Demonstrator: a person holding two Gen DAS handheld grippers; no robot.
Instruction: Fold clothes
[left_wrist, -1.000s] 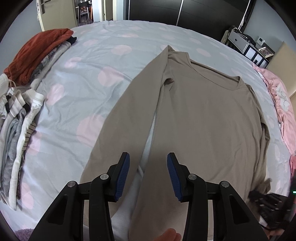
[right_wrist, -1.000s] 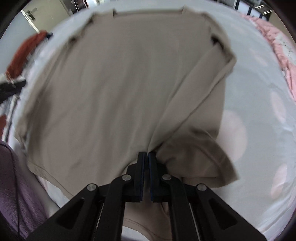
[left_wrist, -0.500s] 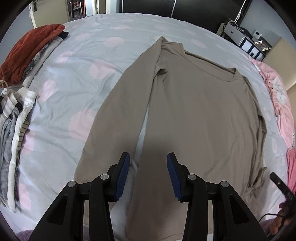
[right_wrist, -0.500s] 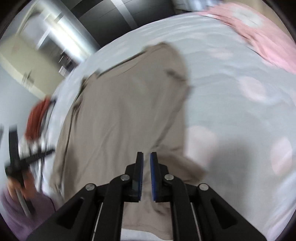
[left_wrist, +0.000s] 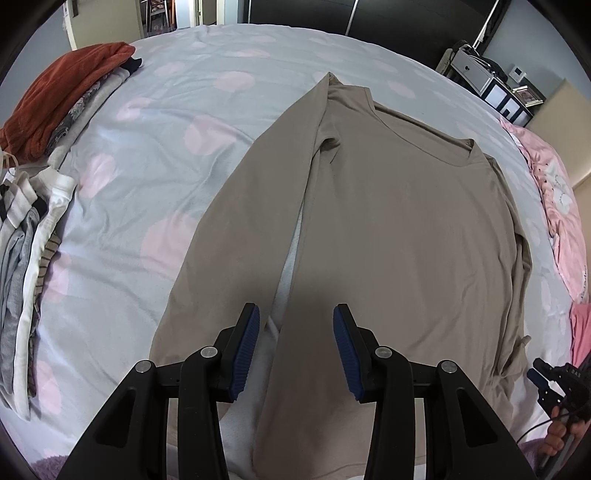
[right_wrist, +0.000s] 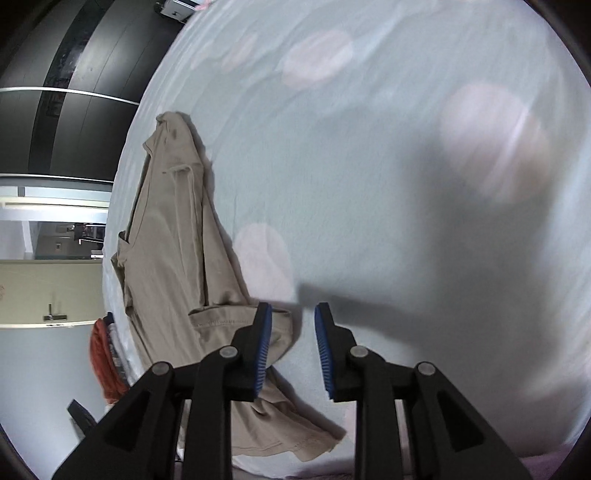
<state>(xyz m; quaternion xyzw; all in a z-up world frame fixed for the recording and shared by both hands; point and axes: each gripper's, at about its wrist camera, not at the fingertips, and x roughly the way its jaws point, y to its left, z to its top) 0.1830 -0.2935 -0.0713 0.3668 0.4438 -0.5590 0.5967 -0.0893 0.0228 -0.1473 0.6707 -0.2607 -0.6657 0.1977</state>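
Note:
A beige long-sleeved shirt (left_wrist: 399, 229) lies flat on the bed, neckline away from me, its left sleeve (left_wrist: 236, 236) stretched out beside the body and its right sleeve folded along the right edge. My left gripper (left_wrist: 296, 345) hovers open above the gap between sleeve and body, holding nothing. In the right wrist view the same shirt (right_wrist: 177, 258) lies at the left, its cuff by the left finger. My right gripper (right_wrist: 292, 345) is over the bedsheet with its jaws opening and nothing between them. It also shows at the lower right of the left wrist view as the right gripper (left_wrist: 554, 380), held by a hand.
The bed (left_wrist: 155, 155) has a pale sheet with pink dots. Folded clothes (left_wrist: 26, 236) line its left edge, topped by a rust-red garment (left_wrist: 55, 99). Pink bedding (left_wrist: 561, 221) lies on the right. Dark wardrobes (right_wrist: 74, 122) stand beyond the bed.
My right gripper let go of the shirt's right sleeve, rolled and swung off to the right over bare sheet, its jaws parting. The left gripper stayed put.

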